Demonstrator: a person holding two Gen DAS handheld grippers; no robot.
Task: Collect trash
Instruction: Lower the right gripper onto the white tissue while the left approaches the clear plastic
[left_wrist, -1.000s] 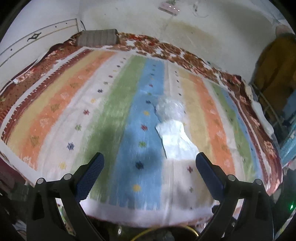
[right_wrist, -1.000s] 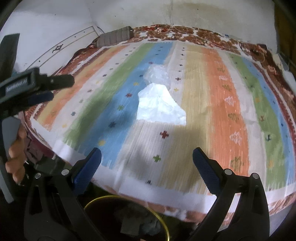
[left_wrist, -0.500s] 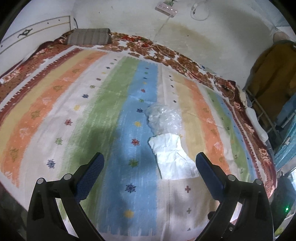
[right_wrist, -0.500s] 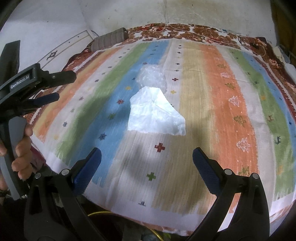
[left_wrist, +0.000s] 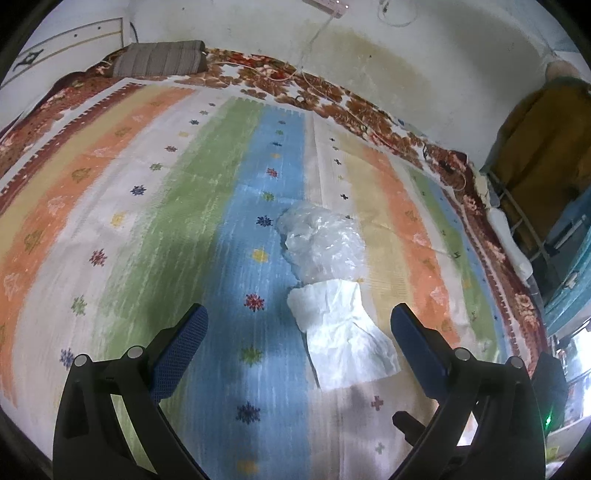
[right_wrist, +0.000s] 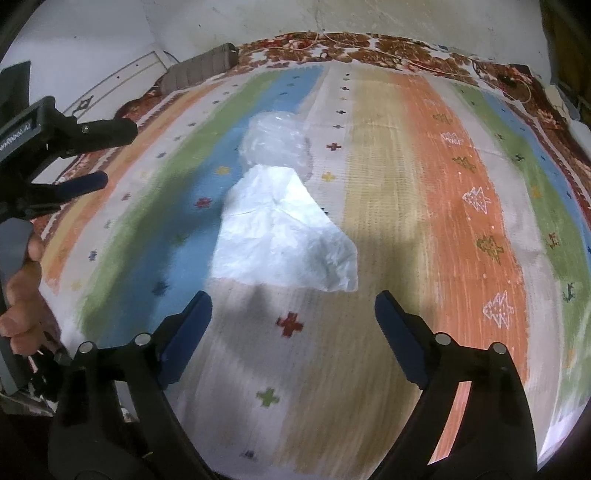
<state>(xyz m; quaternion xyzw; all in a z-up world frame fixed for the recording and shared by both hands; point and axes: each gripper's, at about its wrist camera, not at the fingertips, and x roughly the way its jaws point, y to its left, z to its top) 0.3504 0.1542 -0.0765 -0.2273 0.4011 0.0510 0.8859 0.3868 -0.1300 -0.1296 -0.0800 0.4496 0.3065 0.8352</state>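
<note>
Only one readable text: white lettering on the black body of the left gripper (right_wrist: 70, 155), seen at the left edge of the right wrist view. It is cut off by the frame edge; the visible part reads roughly "Robot.AI". Nothing else in either view carries legible text.
</note>
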